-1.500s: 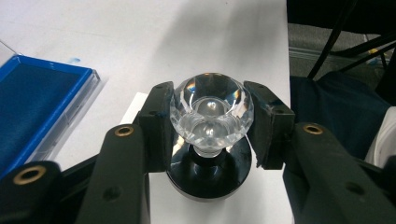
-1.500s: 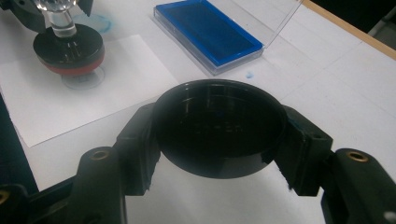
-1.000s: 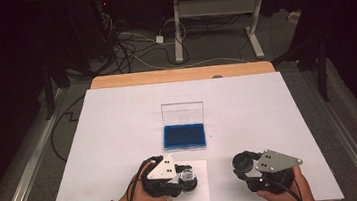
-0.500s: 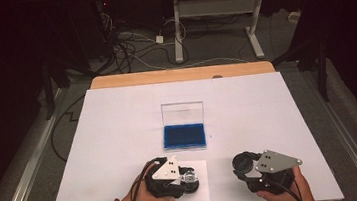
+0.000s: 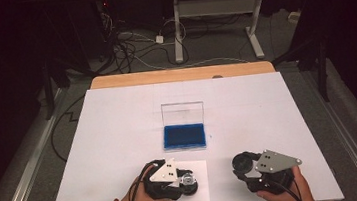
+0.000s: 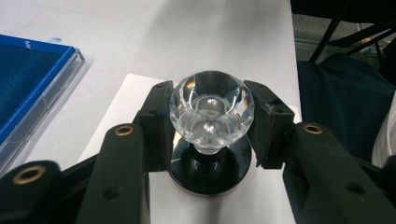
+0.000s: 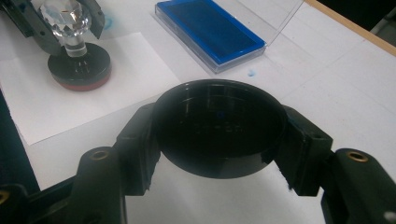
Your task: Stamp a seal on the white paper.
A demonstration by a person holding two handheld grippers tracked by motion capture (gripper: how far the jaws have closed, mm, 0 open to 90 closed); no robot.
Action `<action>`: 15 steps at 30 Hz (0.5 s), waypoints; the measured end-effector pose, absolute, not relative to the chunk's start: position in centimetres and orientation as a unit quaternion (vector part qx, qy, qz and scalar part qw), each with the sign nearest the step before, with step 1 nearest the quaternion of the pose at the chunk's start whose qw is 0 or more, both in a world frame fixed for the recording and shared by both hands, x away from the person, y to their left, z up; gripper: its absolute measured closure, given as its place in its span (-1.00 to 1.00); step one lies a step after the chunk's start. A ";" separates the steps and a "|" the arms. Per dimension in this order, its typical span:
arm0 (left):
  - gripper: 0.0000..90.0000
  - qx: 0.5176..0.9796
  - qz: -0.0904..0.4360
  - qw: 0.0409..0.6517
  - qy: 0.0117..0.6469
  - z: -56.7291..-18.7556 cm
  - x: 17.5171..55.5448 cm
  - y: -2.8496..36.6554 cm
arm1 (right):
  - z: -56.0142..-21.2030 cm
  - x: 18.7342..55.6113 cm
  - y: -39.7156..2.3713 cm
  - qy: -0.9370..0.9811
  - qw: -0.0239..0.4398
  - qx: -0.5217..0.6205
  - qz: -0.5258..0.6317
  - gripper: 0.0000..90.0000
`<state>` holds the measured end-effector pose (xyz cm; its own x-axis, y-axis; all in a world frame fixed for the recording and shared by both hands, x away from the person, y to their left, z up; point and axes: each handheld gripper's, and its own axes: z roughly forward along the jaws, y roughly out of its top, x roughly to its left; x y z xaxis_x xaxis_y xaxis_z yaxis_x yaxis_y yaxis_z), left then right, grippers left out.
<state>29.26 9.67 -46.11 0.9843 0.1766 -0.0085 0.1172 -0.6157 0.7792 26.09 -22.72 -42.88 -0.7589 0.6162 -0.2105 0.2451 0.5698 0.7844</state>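
Evidently little has changed over the last second: in the high view the left gripper (image 5: 187,180) has crept only slightly along the sheet of white paper (image 5: 197,166) since the earlier frames, and the right gripper (image 5: 246,166) sits where it was. That suggests the stamp is being pressed onto the paper, or held there just before or after the press, rather than carried anywhere. The left gripper is clenched on the stamp (image 6: 211,112), its black jaws squeezing the clear faceted knob from both sides, while the stamp's round black base rests flat on the paper; from the right gripper view a reddish rim shows along the base's lower edge. The right gripper is clamped on the round black cap (image 7: 219,126), held open side up just above the white tabletop (image 5: 120,137), apart from the stamp and to its right. The blue ink pad (image 5: 184,136) lies beyond both hands near the table's middle, its clear lid standing open behind it; a small blue smudge marks the table beside it. Both hands lie low at the near edge, forearms entering from below, the left hand angled inward over the paper and the right hand cupping its gripper from beneath.
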 end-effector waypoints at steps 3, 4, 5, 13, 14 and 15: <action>0.21 0.900 0.037 0.426 0.078 -46.1 29.2 9.6 | -42.9 26.1 -22.7 0.854 0.238 0.251 0.388 -0.15; 0.21 0.901 0.036 0.425 0.077 -46.0 29.3 9.7 | -42.9 26.0 -22.6 0.854 0.238 0.251 0.389 -0.15; 0.21 0.901 0.033 0.426 0.079 -46.1 29.3 9.7 | -42.9 26.0 -22.6 0.854 0.238 0.251 0.389 -0.15; 0.21 0.902 0.033 0.423 0.081 -46.0 29.3 9.6 | -42.9 26.0 -22.7 0.853 0.238 0.252 0.389 -0.15; 0.21 0.902 0.035 0.424 0.079 -46.1 29.3 9.6 | -42.9 26.0 -22.8 0.853 0.238 0.254 0.390 -0.15; 0.21 0.903 0.038 0.421 0.079 -46.0 29.2 9.6 | -42.9 26.1 -22.8 0.853 0.238 0.253 0.390 -0.15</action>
